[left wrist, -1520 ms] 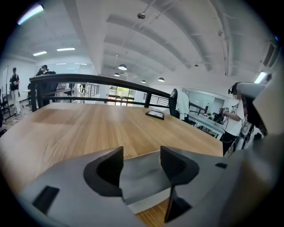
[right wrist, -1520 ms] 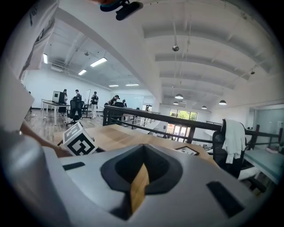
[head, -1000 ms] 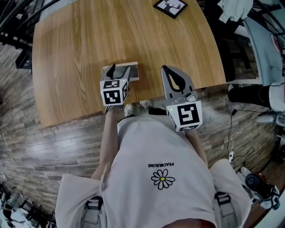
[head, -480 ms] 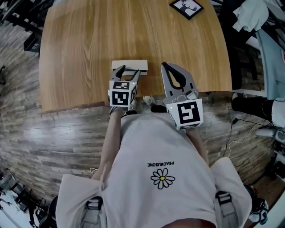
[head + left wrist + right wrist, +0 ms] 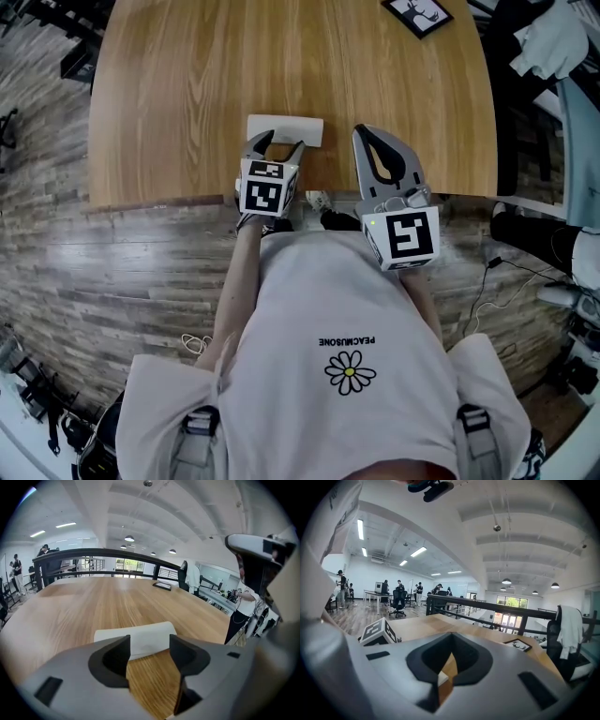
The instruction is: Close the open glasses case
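The white glasses case [image 5: 284, 127] lies flat on the wooden table [image 5: 187, 84], close to its near edge. From here its lid looks down. My left gripper [image 5: 279, 144] is open, with its fingertips at the case's near side. In the left gripper view the case [image 5: 136, 637] shows just beyond the open left gripper [image 5: 149, 643], and nothing is held. My right gripper [image 5: 365, 129] is shut and empty, hovering to the right of the case. The right gripper [image 5: 449, 634] view has its jaws meeting at the tip, with a sliver of the case [image 5: 442, 678] below them.
A black-framed picture [image 5: 415, 16] lies at the table's far right corner. The table's near edge [image 5: 169, 199] runs just under both grippers, with wood-plank floor [image 5: 112, 272] below it. Chairs and white cloth [image 5: 553, 37] stand to the right. A railing [image 5: 93, 554] borders the far side.
The left gripper has drawn back a little, from over the case to its near side. The head view has shifted, so the table sits lower and more to the right. The right gripper stays shut.
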Tool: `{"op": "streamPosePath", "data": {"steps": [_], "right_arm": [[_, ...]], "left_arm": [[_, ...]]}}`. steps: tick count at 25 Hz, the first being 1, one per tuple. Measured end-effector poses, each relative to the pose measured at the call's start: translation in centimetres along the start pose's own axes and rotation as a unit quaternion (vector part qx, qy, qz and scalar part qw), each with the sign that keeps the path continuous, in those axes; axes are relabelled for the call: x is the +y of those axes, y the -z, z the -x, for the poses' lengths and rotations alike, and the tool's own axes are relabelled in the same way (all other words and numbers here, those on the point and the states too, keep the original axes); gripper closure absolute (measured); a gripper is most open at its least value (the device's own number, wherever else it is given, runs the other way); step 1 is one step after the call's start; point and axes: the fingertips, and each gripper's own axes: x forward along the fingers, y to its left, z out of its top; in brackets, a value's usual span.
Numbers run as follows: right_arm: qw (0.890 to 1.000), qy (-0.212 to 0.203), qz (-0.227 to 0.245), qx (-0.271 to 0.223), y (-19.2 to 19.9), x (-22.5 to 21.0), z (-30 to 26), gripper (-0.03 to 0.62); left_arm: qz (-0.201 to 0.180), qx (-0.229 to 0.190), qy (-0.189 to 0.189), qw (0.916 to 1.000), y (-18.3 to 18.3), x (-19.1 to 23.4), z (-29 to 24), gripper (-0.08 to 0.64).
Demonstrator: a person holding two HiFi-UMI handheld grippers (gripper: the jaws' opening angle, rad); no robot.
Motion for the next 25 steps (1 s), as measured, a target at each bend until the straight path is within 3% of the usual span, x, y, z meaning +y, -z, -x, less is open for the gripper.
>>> {"op": "streamPosePath", "data": {"steps": [4,7,12,16,20,22,25], "right_arm": [[1.000,-0.003,0.008,-0.006,-0.4,-0.2,-0.2,0.584],[1.000,-0.003,0.008,-0.015,-1.1,-0.4,-0.6,0.584],[0.999,-0.002,0.019,-0.048,-3.8,-0.8,-1.7,0.584],[0.996,-0.004,0.016,-0.086,-6.7,-1.2,-2.5,0.584],[0.993,0.003,0.018,-0.115,-8.5,-1.9,-2.8,0.584],[0.993,0.003,0.021,-0.120,-8.8,-2.0,-2.8,0.586],[0.993,0.009,0.015,-0.119,-8.5,-2.3,-3.0,0.584]], "left_arm": [[0.008,-0.030,-0.003,0.9995,-2.1,0.1,0.7,0.302],[0.010,-0.079,-0.003,0.9968,-6.0,0.1,2.5,0.302],[-0.013,-0.186,-0.002,0.9825,-14.9,0.0,7.7,0.306],[-0.057,-0.270,-0.032,0.9606,-20.6,-0.5,13.0,0.392],[-0.091,-0.328,-0.061,0.9384,-23.4,-1.1,16.8,0.457],[-0.099,-0.364,-0.084,0.9223,-24.3,-1.2,18.7,0.515],[-0.094,-0.418,-0.110,0.8971,-25.2,-1.1,20.9,0.539]]}}
